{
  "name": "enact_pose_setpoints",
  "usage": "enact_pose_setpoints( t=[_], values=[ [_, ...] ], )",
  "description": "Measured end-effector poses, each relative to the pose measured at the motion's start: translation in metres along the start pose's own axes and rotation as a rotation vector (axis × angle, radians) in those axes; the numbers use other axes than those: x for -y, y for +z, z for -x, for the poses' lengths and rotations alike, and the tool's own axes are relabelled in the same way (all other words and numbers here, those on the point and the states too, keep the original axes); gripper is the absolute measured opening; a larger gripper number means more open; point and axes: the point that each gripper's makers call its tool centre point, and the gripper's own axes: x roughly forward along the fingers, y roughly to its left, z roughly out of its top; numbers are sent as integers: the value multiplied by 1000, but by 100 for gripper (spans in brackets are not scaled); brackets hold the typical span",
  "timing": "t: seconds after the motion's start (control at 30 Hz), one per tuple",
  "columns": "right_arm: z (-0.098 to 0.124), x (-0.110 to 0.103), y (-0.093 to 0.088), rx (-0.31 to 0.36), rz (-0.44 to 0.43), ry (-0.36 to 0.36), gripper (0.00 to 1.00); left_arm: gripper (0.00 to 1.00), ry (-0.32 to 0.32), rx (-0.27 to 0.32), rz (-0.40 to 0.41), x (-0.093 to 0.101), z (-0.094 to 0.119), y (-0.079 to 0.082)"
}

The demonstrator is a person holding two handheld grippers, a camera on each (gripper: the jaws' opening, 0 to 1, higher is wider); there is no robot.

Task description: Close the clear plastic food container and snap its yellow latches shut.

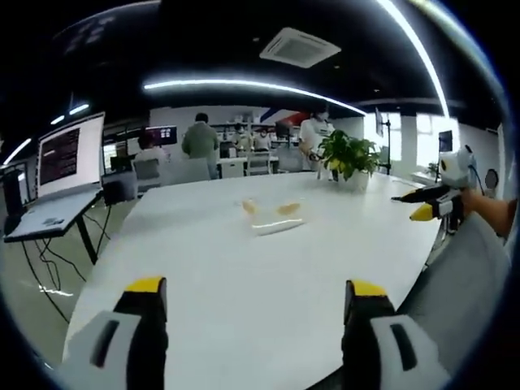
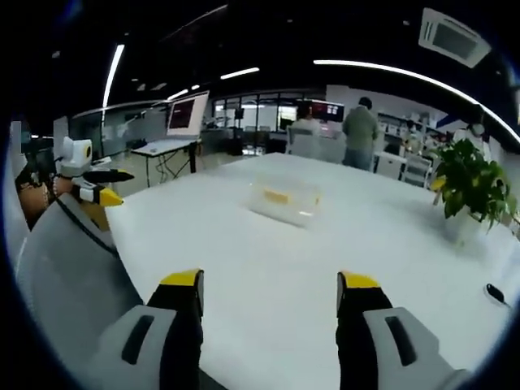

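White table (image 1: pixel 244 276) stretches across an open office, with people standing at desks far behind; over its near edge the left gripper (image 1: pixel 254 302) hangs with its yellow-tipped jaws spread wide and nothing between them; the right gripper (image 2: pixel 270 294) hovers likewise, jaws apart and bare, and it also shows at the right side of the left gripper view; well ahead of both, out in the middle of the table, sits the clear container (image 2: pixel 285 202) with its yellow latches (image 1: pixel 288 209); beyond it a potted plant (image 1: pixel 349 158) stands near the far edge, and a laptop (image 1: pixel 61 175) rests on a stand beside the table.
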Motion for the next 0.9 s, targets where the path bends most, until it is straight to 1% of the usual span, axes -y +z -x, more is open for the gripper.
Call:
enact_pose_setpoints(
  t=[0.13,0.2,0.3,0.73,0.83,0.9],
  values=[
    [0,1,1,9,-5,-2,65,90,5,-2,-40,1,0,0],
    [0,2,1,6,-6,-6,67,90,1,-1,-39,1,0,0],
    [0,2,0,1,-1,-11,68,95,0,4,-20,1,-1,1],
    [-1,3,0,1,-8,-20,77,99,11,-1,-12,-1,-1,0],
    [0,5,2,10,-3,-30,81,99,13,-8,-19,-2,-1,-1],
    [0,7,2,12,2,-44,86,98,13,-8,-21,-2,-1,-2]
  ],
)
